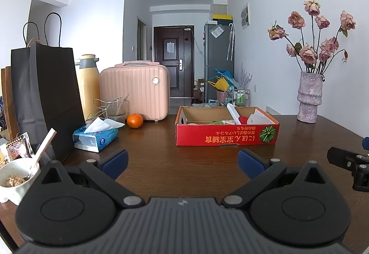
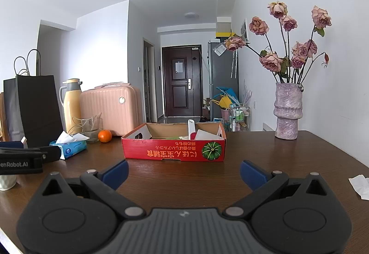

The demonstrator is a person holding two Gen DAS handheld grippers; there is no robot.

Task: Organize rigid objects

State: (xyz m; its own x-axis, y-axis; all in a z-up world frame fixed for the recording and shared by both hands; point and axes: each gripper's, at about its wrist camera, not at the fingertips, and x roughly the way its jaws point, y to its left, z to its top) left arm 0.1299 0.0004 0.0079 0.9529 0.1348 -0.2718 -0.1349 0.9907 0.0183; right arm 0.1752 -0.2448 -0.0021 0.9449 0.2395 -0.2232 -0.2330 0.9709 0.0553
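One red cardboard box point(image 1: 227, 136) sat mid-table holding a white tube and papers | left gripper point(image 1: 183, 164) and right gripper point(image 2: 184, 172) hovered level before it, jaws spread, empty | orange point(image 1: 135, 120), tissue pack point(image 1: 95, 137) left.

Bare table point(image 2: 184, 175) runs clear to the red box point(image 2: 174, 150); bags point(image 1: 46, 97), flask point(image 1: 86, 83) and case point(image 1: 136, 90) crowd the left edge, a vase point(image 2: 287, 110) the far right corner.

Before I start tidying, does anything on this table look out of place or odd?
A few things: the red box has its print upside down from here, a crumpled tissue lies loose at the table's right edge, and the roses in the vase look dried out.
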